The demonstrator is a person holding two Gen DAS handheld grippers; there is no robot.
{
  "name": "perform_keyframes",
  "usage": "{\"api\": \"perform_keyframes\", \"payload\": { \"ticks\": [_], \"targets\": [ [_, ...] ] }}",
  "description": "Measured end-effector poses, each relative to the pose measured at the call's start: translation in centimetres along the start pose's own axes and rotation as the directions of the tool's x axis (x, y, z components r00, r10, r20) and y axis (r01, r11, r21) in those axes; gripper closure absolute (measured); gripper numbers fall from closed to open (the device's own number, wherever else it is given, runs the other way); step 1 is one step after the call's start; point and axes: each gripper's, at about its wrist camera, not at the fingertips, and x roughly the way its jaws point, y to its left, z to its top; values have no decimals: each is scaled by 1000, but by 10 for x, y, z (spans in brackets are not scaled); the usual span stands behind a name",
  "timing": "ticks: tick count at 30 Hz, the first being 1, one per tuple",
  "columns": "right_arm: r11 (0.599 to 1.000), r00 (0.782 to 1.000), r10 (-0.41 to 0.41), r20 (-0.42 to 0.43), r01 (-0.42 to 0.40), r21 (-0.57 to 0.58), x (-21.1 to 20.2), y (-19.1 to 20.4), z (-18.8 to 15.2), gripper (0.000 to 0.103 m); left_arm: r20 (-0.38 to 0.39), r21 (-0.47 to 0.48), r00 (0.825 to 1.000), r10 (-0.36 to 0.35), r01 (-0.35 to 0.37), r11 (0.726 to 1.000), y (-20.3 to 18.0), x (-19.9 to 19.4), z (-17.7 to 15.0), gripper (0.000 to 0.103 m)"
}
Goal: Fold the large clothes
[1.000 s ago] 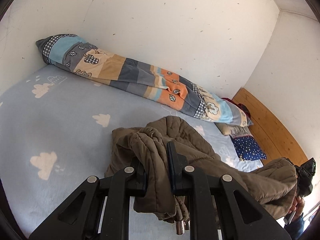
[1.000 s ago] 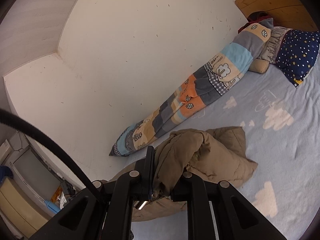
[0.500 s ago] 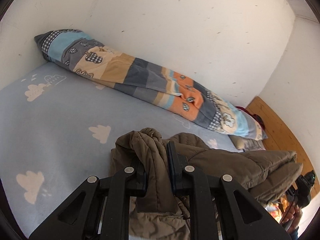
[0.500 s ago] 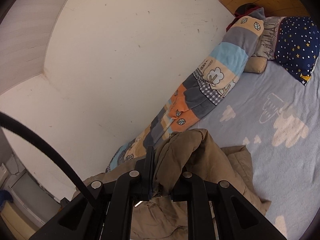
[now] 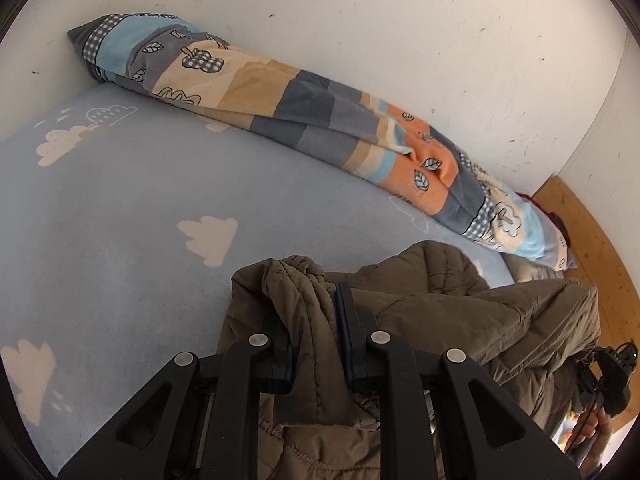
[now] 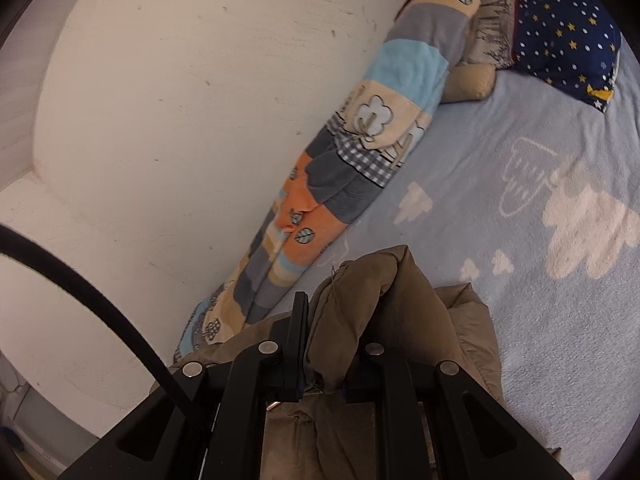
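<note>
Where clouds dot it, blue bedsheet [image 5: 120, 208].

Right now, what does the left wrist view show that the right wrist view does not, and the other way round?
Only the left wrist view shows the left hand-held gripper, its jaws easing open with a fold of the brown jacket between them, and a person's hand at the lower right edge.

Only the right wrist view shows the right hand-held gripper shut on the jacket, the navy star pillow and a black cable.

Both show the jacket, the rolled patchwork blanket along the white wall, and the blue cloud sheet.
</note>
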Motion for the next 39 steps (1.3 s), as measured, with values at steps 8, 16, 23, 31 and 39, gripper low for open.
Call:
{"api": "perform_keyframes", "payload": {
  "ticks": [8, 16, 23, 31, 39],
  "targets": [
    [997, 997, -73, -29, 73, 15, 32, -23, -4, 90, -29, 21, 1000, 8, -7, 1000, 5, 23, -5, 83],
    [989, 987, -151, -50, 150, -20, 53, -32, -10, 90, -69, 4, 998, 9, -9, 1000, 13, 42, -9, 82],
    [985, 983, -172, -70, 172, -16, 55, -37, -11, 89, -81, 24, 996, 30, -28, 999, 10, 46, -12, 82],
    [991, 988, -129, -87, 131, 20, 48, -38, -5, 83, -94, -116, 993, -70, 59, 992, 24, 39, -4, 75],
    [990, 999, -50, -7, 51, 132, 23, -49, 9, 43, -24, -257, 984, -178, 166, 952, 41, 24, 6, 53]
  ]
}}
